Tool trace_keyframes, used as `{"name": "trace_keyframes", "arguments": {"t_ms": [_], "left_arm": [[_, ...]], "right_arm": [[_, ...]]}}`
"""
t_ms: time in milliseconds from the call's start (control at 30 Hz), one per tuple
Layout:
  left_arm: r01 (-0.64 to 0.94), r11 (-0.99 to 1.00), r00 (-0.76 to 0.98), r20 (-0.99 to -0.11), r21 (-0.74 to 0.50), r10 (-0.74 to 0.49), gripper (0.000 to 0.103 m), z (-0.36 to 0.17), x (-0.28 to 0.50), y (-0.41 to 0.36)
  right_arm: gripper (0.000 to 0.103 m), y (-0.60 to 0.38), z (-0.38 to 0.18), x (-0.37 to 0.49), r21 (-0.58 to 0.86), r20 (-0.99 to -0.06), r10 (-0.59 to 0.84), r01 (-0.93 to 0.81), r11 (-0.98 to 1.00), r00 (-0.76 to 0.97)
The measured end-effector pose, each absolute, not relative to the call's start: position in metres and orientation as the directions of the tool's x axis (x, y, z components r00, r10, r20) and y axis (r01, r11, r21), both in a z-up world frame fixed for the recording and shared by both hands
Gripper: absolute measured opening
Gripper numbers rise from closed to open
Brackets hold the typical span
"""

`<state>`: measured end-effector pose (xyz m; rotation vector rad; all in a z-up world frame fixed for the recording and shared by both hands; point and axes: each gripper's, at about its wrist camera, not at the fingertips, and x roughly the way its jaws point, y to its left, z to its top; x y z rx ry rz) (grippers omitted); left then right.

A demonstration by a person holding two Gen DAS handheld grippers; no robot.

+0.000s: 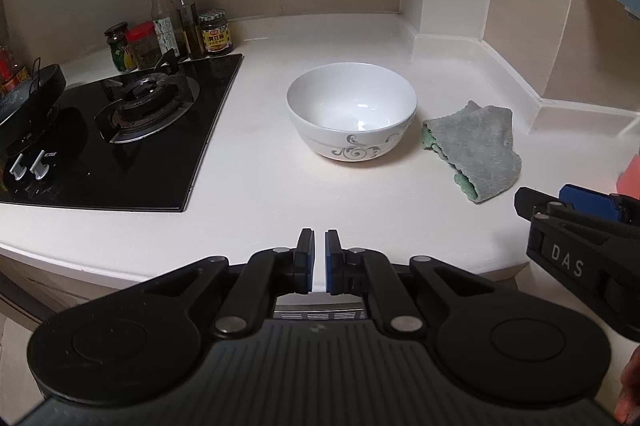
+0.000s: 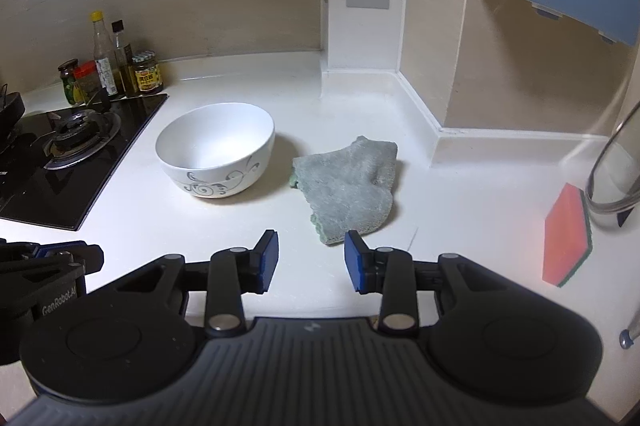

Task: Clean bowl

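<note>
The bowl (image 1: pixel 352 111), white with a grey scroll pattern on its side, stands upright and empty on the white countertop (image 1: pixel 260 193), ahead of both claws and touched by neither. Far to the left of the left gripper (image 1: pixel 319 260) a black glass gas hob (image 1: pixel 120 129) is set into the counter, with a cluster of sauce bottles and jars (image 1: pixel 176 25) behind it against the wall. The left gripper hangs over the counter's near edge with its blue pads drawn almost together, only a thin slit between them and nothing in it; the bowl is straight ahead of it and well apart. Just right of the bowl, near but not touching, lies a crumpled grey-green cloth (image 2: pixel 348 181). The right gripper (image 2: pixel 311 262) has its pads spread wide with nothing between them; the cloth's near corner lies just beyond its tips, the bowl ahead to its left. Further right an orange sponge with a green scouring side (image 2: pixel 566 236) rests on the counter, beside a curved metal tap (image 2: pixel 608 161).
</note>
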<state>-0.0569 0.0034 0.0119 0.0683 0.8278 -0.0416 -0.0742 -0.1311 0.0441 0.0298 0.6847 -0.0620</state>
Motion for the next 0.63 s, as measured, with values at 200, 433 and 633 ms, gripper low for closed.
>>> {"name": "trace_keyframes", "arguments": {"t_ms": [200,433,633], "left_arm": [[0.076,0.995,0.678,-0.735,0.066,-0.003,0.005,0.0101,-0.0557,0.0000],[0.063,0.997,0.708,-0.706,0.035,-0.020,0.005,0.0140,-0.0542,0.0024],[0.045,0.998,0.715,-0.699,0.042,-0.003,0.005,0.0148,-0.0506,0.0033]], "right_arm": [[0.032,-0.1268,0.0427,-0.0737,-0.011,-0.631,-0.054,0.061,0.998,0.774],[0.032,-0.1247,0.0413,-0.0696,-0.034,-0.635,-0.062,0.052,0.998,0.770],[0.032,-0.1242,0.0423,-0.0670,-0.039,-0.631,-0.062,0.048,0.998,0.773]]}}
